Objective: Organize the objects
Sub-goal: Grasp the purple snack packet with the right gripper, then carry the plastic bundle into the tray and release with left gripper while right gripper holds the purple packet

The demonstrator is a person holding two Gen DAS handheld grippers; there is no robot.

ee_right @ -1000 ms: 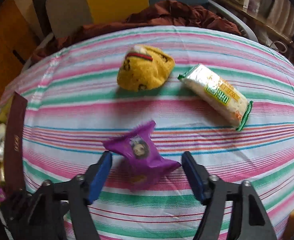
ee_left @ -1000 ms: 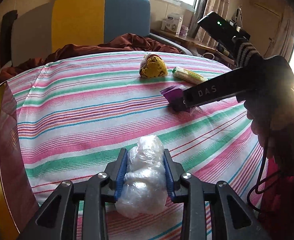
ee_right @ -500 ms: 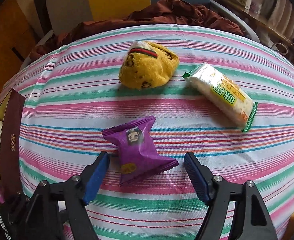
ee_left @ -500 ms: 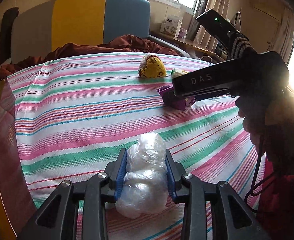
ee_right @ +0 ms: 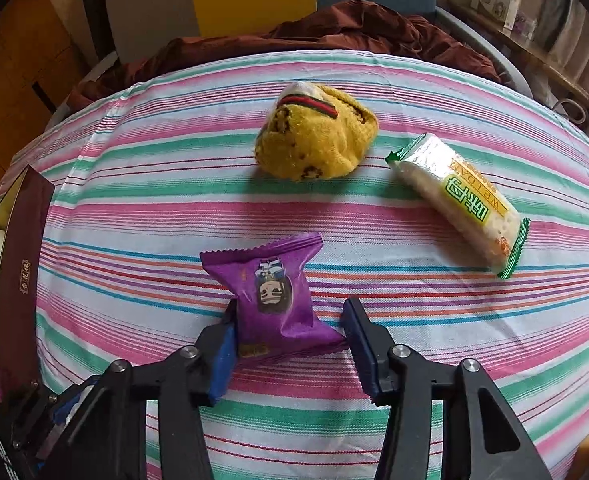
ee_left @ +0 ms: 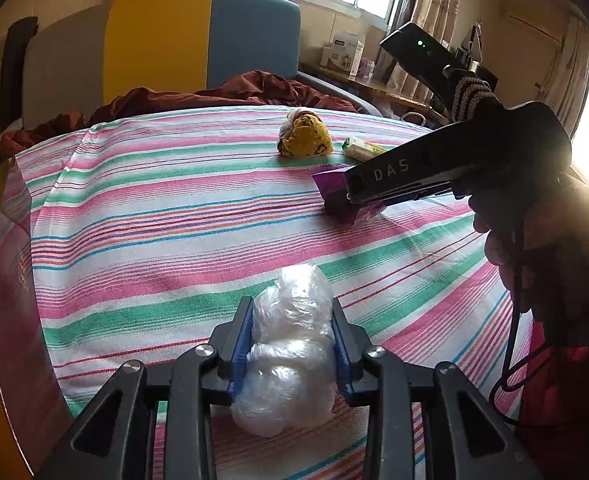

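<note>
A crumpled clear plastic bundle [ee_left: 290, 360] sits between the blue pads of my left gripper [ee_left: 292, 308], which is shut on it just above the striped tablecloth [ee_left: 154, 216]. My right gripper [ee_right: 290, 304] points down over a purple snack packet [ee_right: 272, 292] lying on the cloth. Its jaws are closing with the packet between them. The left pad touches the packet's side and the right pad reaches only its flared corner, with cloth showing beside the body. In the left wrist view the right gripper [ee_left: 358, 188] covers part of the purple packet [ee_left: 332, 192].
Behind the packet lie a yellow rolled cloth item [ee_right: 314, 136] and a green-and-white cracker packet [ee_right: 458, 196]. A dark maroon box [ee_right: 18, 280] holding small items stands at the table's left edge. A dark red blanket [ee_left: 214, 96] and a yellow-and-blue chair [ee_left: 198, 40] are beyond the table.
The right gripper's jaws have come in from wide apart to close beside the purple packet, which now lies flatter between them. The left gripper and its bundle have not moved.
</note>
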